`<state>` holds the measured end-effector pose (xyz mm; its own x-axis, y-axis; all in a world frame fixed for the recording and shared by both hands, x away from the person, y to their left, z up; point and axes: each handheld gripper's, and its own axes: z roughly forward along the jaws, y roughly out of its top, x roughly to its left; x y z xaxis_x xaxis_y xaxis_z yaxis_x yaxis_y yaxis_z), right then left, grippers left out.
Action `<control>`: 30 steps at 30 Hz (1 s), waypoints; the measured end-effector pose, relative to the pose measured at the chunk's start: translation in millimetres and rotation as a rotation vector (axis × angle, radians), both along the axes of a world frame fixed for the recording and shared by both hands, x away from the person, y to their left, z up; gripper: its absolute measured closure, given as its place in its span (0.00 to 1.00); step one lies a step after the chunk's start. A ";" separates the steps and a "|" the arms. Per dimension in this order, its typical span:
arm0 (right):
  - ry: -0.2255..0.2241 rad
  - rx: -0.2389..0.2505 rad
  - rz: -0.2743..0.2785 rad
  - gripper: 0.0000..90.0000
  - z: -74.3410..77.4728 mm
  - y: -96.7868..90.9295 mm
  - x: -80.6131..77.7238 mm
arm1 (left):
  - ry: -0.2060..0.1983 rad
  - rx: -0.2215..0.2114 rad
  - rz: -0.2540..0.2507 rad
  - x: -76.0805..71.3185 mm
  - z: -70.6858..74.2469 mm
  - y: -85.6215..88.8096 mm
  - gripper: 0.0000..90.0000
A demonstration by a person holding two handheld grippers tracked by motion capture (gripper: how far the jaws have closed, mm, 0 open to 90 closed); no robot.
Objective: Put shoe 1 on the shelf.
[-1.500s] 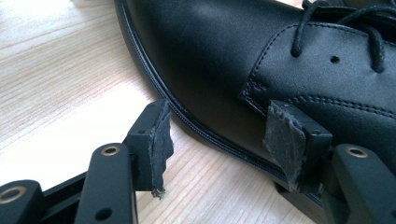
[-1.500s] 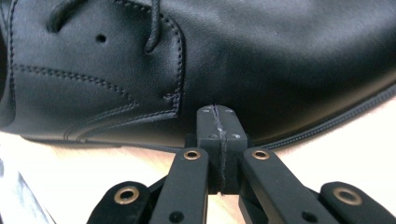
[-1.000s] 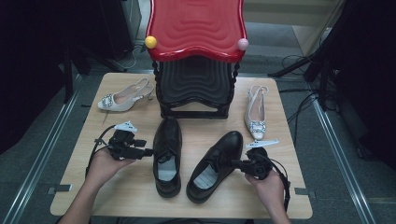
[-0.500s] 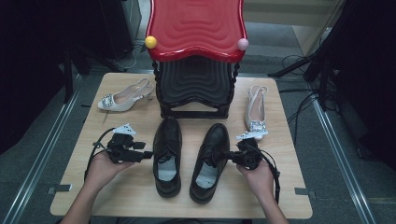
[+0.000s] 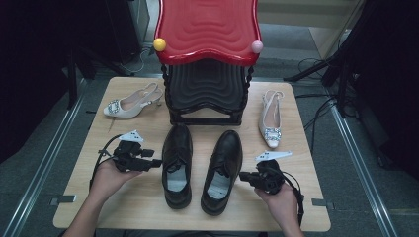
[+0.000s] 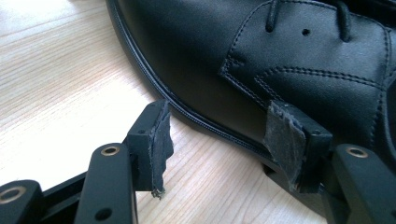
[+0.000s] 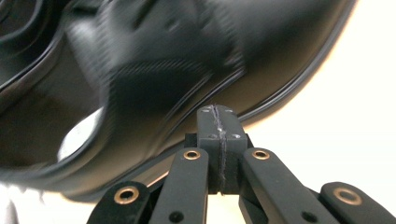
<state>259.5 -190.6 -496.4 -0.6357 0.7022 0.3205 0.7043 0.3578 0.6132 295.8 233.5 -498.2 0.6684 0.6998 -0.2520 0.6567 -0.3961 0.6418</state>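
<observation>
Two black leather lace-up shoes stand side by side on the wooden table (image 5: 148,212), toes pointing away: the left shoe (image 5: 177,163) and the right shoe (image 5: 223,168). My left gripper (image 5: 157,163) lies low at the left shoe's outer side, jaws open, one pad close against the leather; its own view has the gripper (image 6: 224,154) beside that shoe (image 6: 261,51). My right gripper (image 5: 243,176) sits just right of the right shoe's heel end, jaws shut with nothing between them. In the right gripper view the closed fingertips (image 7: 218,122) point at the blurred shoe (image 7: 154,70) and its sole edge.
A red-topped black stool (image 5: 207,54) stands at the table's back centre, with a yellow ball (image 5: 159,44) and a pink ball (image 5: 257,47) at its corners. One beige heeled shoe (image 5: 129,102) lies at the back left, another (image 5: 271,118) on the right. Cables run across the floor on the right.
The right shoe has swung from a slant to nearly parallel with the left shoe. My right gripper has drawn back to the right and toward the person, off the shoe. The left gripper has stayed put.
</observation>
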 end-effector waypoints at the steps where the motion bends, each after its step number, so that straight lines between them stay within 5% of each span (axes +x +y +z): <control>1: -0.001 0.001 0.011 1.00 0.0 2.1 -3.4 | 0.001 -0.002 -0.003 0.7 -0.2 -0.3 0.46; 23: 0.014 0.009 0.067 1.00 -3.2 23.2 -5.5 | 0.006 -0.008 0.000 3.7 -2.9 -0.7 0.46; 30: 0.041 0.022 -0.005 1.00 -10.2 12.5 13.1 | 0.070 0.026 -0.049 4.5 -10.0 -4.9 0.75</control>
<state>272.5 -178.1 -506.7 -0.6182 0.6980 0.3615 0.7307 0.3410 0.5914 300.3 228.6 -508.2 0.6834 0.6737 -0.2813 0.6788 -0.4445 0.5845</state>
